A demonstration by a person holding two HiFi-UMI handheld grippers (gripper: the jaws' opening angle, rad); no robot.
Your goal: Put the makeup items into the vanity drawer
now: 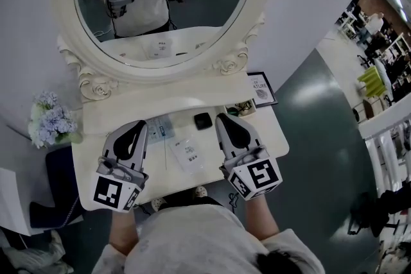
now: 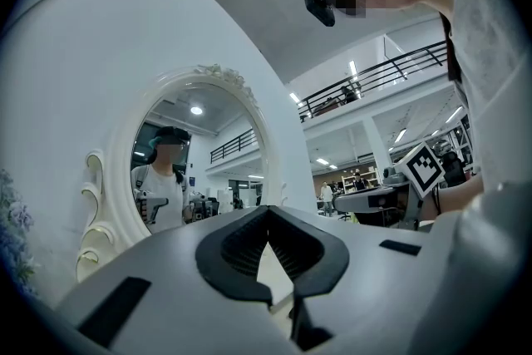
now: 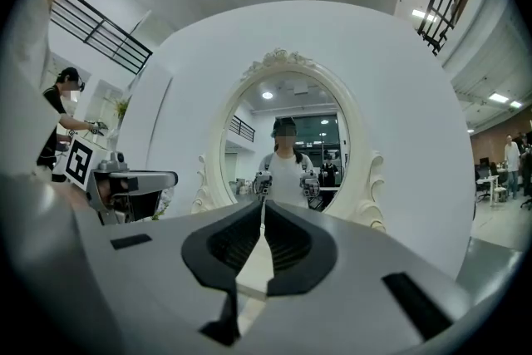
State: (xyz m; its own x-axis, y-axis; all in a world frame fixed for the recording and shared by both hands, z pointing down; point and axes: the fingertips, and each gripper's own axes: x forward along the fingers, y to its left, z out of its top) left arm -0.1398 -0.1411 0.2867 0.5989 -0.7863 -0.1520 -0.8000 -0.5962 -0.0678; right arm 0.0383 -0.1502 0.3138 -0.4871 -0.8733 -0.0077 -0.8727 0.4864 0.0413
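On the white vanity top (image 1: pixel 96 157) lie a small black compact (image 1: pixel 203 120), a clear packet with a white label (image 1: pixel 189 154) and another clear packet (image 1: pixel 160 128). A small item (image 1: pixel 243 108) sits by the back right. My left gripper (image 1: pixel 139 126) hovers over the left of the top, shut and empty; in its own view the jaw tips meet (image 2: pixel 266 212). To the right of the compact my right gripper (image 1: pixel 225 117) is also shut with nothing held, tips together (image 3: pixel 263 204). No drawer shows; my body hides the vanity's front edge.
A large oval mirror (image 1: pixel 160 3) in an ornate white frame rises behind the top. Pale blue flowers (image 1: pixel 51 122) stand at the left end, a framed card (image 1: pixel 262 88) at the back right. A dark stool (image 1: pixel 54 189) is left of the vanity.
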